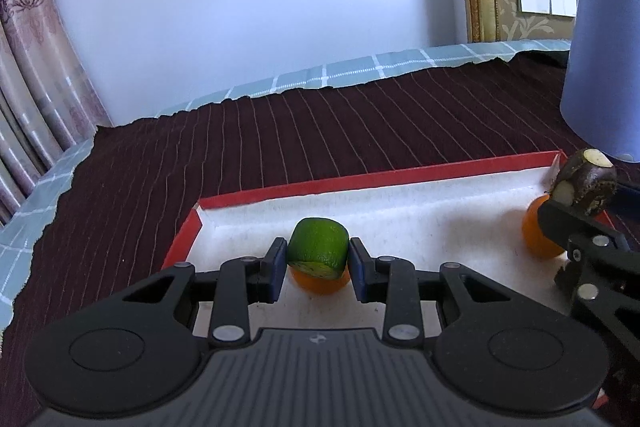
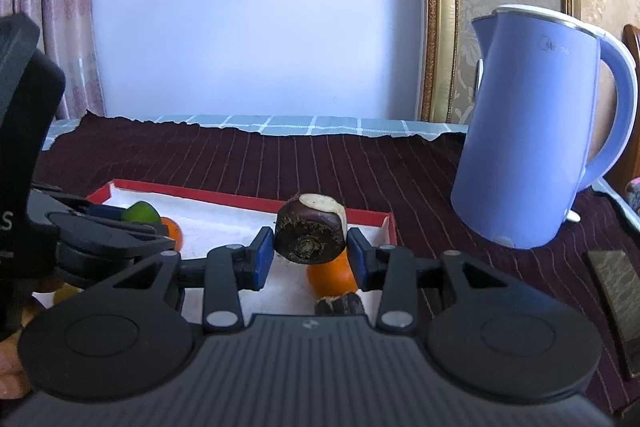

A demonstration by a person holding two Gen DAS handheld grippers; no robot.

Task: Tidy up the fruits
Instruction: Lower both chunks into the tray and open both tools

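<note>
Your left gripper clamped the lime above the tray, directly over an orange; your right gripper clamped the water chestnut over another orange.

The green fruit is covering most of an orange behind it in the left wrist view — only a lower crescent is showing. At that view's right edge, the right gripper and its dark brown fruit are masking part of a second orange, and the blue kettle is running off the frame. In the right wrist view, a dark piece is peeking above the gripper body, too little showing to identify; the left gripper is hiding much of the red-rimmed tray — and a yellowish blob is staying unreadable.
</note>
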